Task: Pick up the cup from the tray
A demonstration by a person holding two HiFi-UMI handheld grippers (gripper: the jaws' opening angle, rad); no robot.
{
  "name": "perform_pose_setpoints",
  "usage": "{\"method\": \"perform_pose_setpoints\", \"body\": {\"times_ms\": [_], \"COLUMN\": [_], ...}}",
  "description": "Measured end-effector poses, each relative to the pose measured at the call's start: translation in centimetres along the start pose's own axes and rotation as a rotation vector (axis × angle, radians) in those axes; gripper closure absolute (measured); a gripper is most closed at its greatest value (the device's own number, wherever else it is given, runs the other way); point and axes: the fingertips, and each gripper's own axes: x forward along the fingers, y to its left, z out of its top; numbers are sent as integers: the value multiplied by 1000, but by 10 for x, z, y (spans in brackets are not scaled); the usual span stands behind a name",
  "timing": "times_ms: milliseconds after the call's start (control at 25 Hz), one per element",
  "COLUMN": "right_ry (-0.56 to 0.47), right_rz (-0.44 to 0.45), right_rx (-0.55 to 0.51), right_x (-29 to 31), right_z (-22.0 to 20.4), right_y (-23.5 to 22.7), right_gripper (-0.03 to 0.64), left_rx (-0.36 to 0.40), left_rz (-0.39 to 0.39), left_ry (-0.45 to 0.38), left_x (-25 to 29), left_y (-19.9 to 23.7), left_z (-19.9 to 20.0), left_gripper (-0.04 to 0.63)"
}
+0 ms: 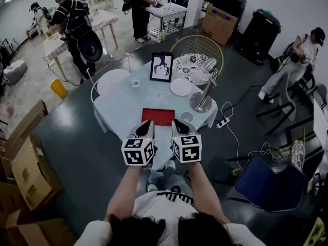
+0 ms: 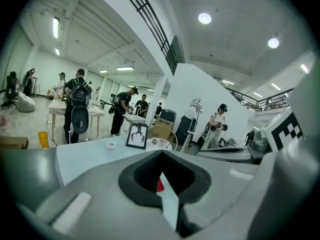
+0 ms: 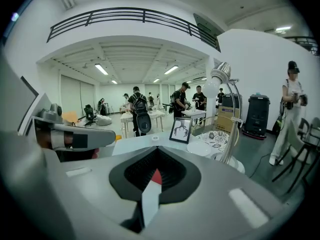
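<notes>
A flat red tray lies at the near edge of the pale blue table, and I see nothing standing on it. A small white cup-like thing sits farther back, left of the picture frame; it also shows in the left gripper view. My left gripper and right gripper hover side by side just over the tray's near edge. Both are shut and hold nothing. A sliver of red tray shows past each gripper's jaws.
A white plate, a patterned plate and a metal desk lamp stand at the table's right. A wicker chair is behind the table. Cardboard boxes sit on the floor to the left, and several people stand at tables farther back.
</notes>
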Motion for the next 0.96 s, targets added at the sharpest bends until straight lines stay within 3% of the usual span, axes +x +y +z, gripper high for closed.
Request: {"method": "perform_pose_setpoints", "body": {"times_ms": [480, 960], "right_ry": [-3, 7], "right_rz": [-7, 0], "right_rx": [-9, -28], "right_x": [-8, -2], "right_z": [2, 0], "right_y": [7, 9], "right_gripper": [595, 595], "left_rx": [28, 18], "left_rz": [-30, -13], "left_ry": [5, 6], "left_x": [-6, -3], "left_y": [-8, -1], "left_z": [-1, -3], "left_gripper": [595, 595]}}
